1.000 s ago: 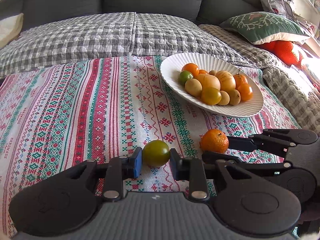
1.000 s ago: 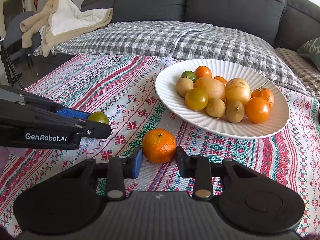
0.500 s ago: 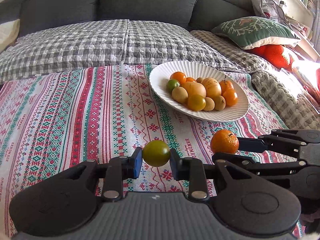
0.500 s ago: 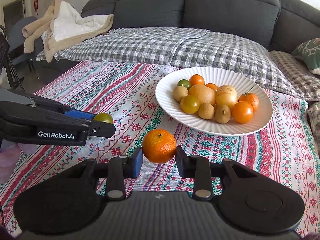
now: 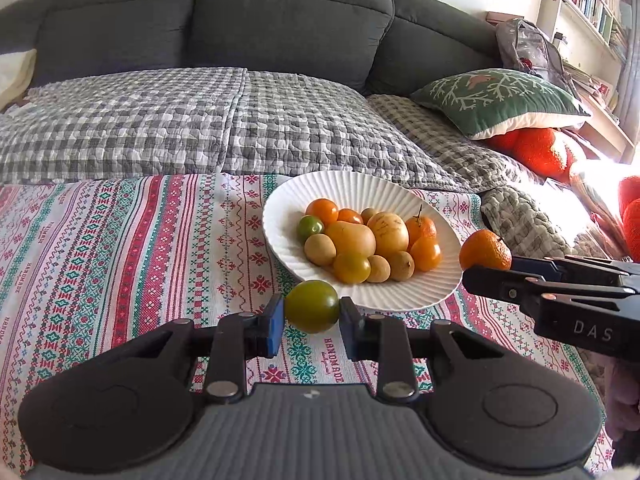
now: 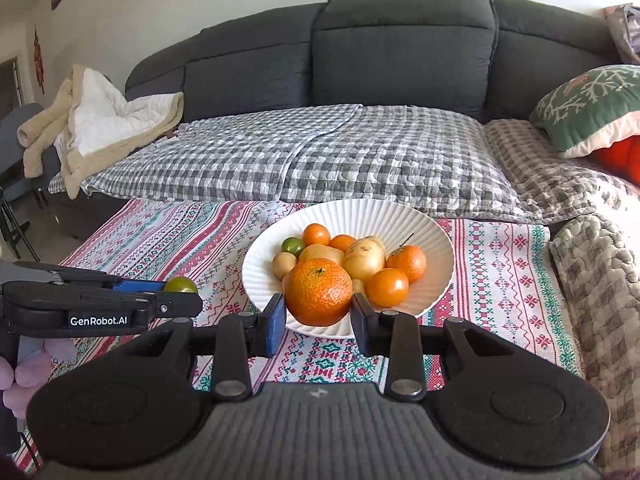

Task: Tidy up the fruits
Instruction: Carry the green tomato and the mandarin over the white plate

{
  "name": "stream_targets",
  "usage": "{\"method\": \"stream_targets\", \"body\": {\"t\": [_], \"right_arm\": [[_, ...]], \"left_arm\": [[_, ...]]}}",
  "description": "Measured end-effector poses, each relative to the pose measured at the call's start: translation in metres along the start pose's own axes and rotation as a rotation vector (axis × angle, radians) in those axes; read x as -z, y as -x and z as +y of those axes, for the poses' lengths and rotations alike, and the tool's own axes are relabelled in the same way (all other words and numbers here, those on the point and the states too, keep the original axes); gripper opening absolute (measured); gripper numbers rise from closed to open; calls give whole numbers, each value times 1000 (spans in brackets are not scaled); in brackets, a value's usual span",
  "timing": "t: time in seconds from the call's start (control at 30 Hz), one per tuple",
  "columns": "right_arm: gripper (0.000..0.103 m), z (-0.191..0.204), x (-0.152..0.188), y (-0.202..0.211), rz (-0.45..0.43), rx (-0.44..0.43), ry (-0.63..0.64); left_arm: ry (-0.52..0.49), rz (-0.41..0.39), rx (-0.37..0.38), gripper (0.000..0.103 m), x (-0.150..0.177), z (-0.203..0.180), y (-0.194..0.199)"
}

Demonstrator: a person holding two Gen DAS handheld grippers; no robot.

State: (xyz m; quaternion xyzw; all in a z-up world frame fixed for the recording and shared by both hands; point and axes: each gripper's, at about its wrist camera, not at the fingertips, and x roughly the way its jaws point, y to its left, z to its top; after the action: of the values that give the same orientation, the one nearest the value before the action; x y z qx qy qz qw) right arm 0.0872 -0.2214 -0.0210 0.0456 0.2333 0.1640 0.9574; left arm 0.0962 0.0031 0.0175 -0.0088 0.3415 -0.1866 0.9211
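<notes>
My left gripper [image 5: 312, 322] is shut on a green tomato [image 5: 312, 306] and holds it above the patterned cloth, just short of the near rim of the white ribbed plate [image 5: 352, 188]. My right gripper [image 6: 319, 314] is shut on a mandarin [image 6: 319, 291] and holds it in the air near the plate's [image 6: 360, 212] front rim. The plate carries several oranges, tomatoes and brownish fruits. The mandarin [image 5: 485, 249] also shows in the left wrist view beside the plate's right rim. The green tomato [image 6: 181, 284] shows in the right wrist view, left of the plate.
The patterned tablecloth [image 5: 120, 248] covers the table. A grey sofa [image 6: 400, 60] with a checked quilt [image 6: 300, 160] stands behind it. A green cushion [image 5: 500, 100] and red-orange items [image 5: 536, 152] lie at the right. A beige blanket [image 6: 92, 120] lies at the left.
Both grippers have lifted their fruits off the cloth and moved up and toward the plate. The mandarin now sits level with the plate's rim.
</notes>
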Motion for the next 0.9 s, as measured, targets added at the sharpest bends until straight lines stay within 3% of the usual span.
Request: {"method": "stream_targets", "body": {"t": [0.43, 0.9], "right_arm": [[32, -32, -1, -32, 58, 22, -49], [32, -55, 1, -51, 82, -42, -86]], "left_arm": [[-63, 23, 16, 27, -8, -24, -46], [-106, 48, 65, 27, -3, -43, -79]]}}
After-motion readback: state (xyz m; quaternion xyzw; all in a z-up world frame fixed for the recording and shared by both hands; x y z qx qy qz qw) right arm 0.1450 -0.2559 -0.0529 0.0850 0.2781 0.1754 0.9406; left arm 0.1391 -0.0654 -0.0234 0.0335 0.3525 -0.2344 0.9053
